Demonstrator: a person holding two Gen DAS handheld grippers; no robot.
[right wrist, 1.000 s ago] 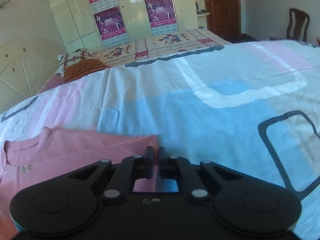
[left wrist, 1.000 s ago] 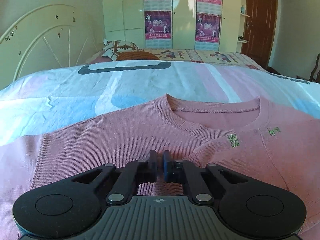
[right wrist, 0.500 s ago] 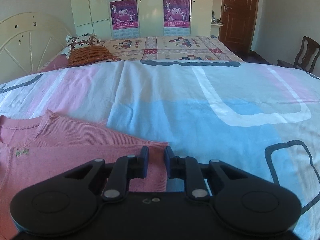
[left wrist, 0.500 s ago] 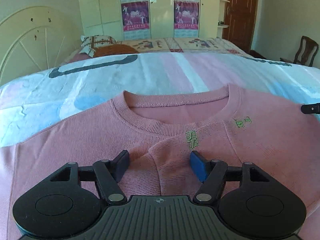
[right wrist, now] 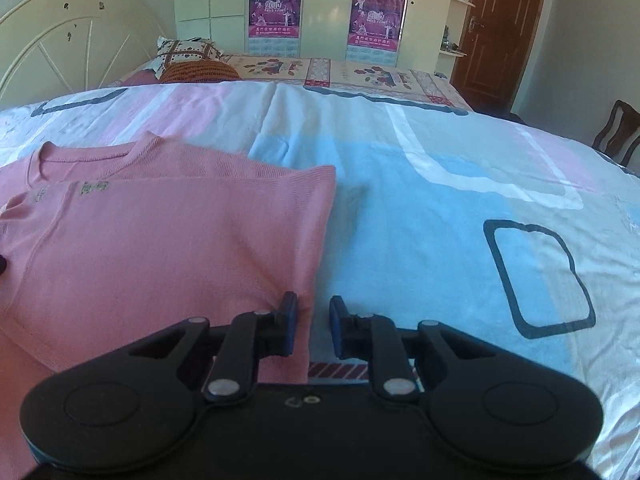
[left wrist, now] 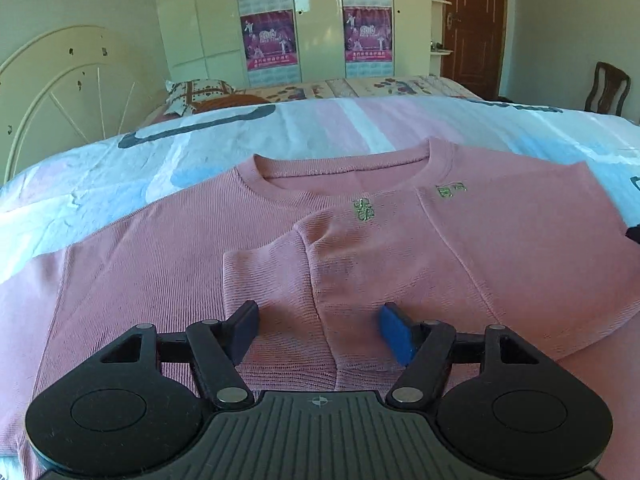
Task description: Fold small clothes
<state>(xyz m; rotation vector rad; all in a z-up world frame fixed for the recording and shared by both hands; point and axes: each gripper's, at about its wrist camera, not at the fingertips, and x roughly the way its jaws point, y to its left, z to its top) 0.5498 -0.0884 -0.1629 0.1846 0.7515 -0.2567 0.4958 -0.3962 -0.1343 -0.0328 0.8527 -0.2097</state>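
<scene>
Left gripper (left wrist: 318,330): fingers standing wide apart, holding nothing, hovering over the sleeve cuff (left wrist: 272,280) lying across the chest of the pink sweater (left wrist: 420,256). Right gripper (right wrist: 313,326): fingers parted, empty, straddling the folded side edge (right wrist: 320,248). The sweater is lying flat on the quilt (right wrist: 440,208); one side appears folded in. Probable next move: grasping the opposite side. No containers are showing.

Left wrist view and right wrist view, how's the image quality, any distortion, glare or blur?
Left wrist view: strong fisheye bend, dark corners, pink sweater sharp, daylight sheen on the wardrobe doors. Right wrist view: the same curving, bedspread brightly lit, soft shadow beside the sweater's edge, hand-held gripper body near black with little detail.
</scene>
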